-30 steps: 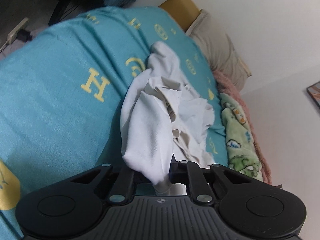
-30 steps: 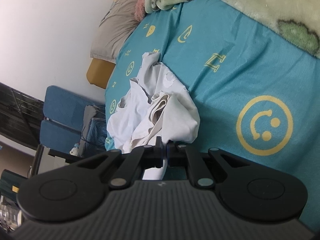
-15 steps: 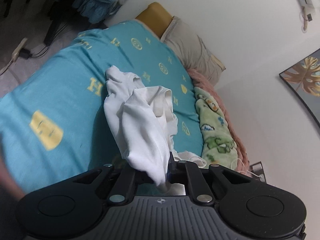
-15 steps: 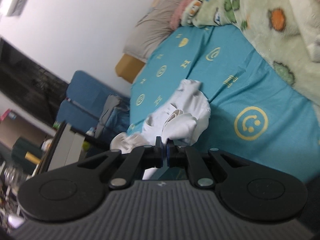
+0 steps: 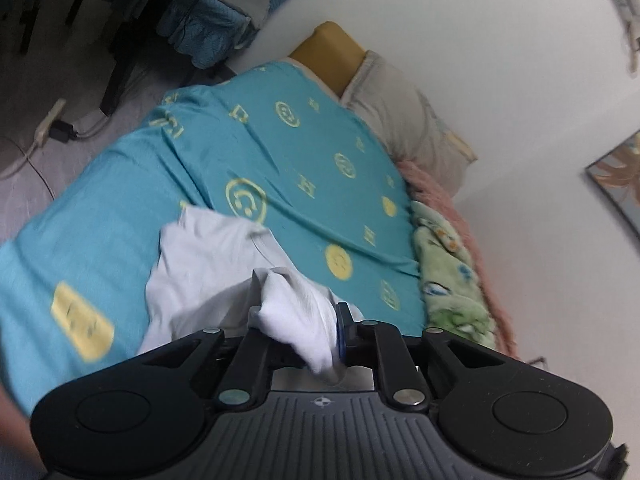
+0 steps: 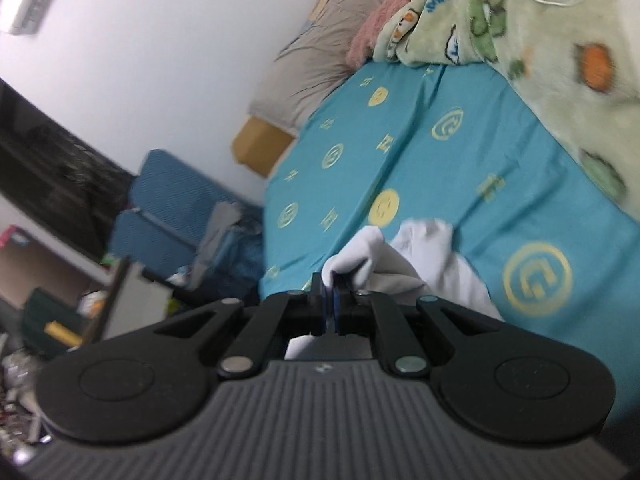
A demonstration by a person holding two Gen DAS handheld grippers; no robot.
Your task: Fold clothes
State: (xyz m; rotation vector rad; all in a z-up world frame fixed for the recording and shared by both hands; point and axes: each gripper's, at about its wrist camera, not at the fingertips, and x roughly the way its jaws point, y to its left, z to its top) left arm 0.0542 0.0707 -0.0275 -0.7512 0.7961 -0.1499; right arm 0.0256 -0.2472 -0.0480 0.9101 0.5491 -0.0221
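A white garment (image 5: 208, 272) hangs bunched over the near part of a teal bed sheet (image 5: 304, 152) printed with yellow symbols. My left gripper (image 5: 320, 332) is shut on a thick white fold of it, and the cloth drapes over the left finger. In the right wrist view the same white garment (image 6: 424, 272) trails away to the right above the teal sheet (image 6: 420, 152). My right gripper (image 6: 330, 292) is shut on a pinched edge of it. How the garment lies below both grippers is hidden by their bodies.
A beige pillow (image 5: 404, 116) and a mustard cushion (image 5: 328, 52) lie at the head of the bed by the white wall. A green printed blanket (image 6: 540, 36) and pink fleece (image 5: 448, 196) run along the far side. Blue chairs (image 6: 160, 208), shelves and a floor power strip (image 5: 48, 124) stand beside the bed.
Both grippers have lifted and pulled back from the bed with the garment held. The cloth has come off the middle of the sheet and now hangs close to the grippers.
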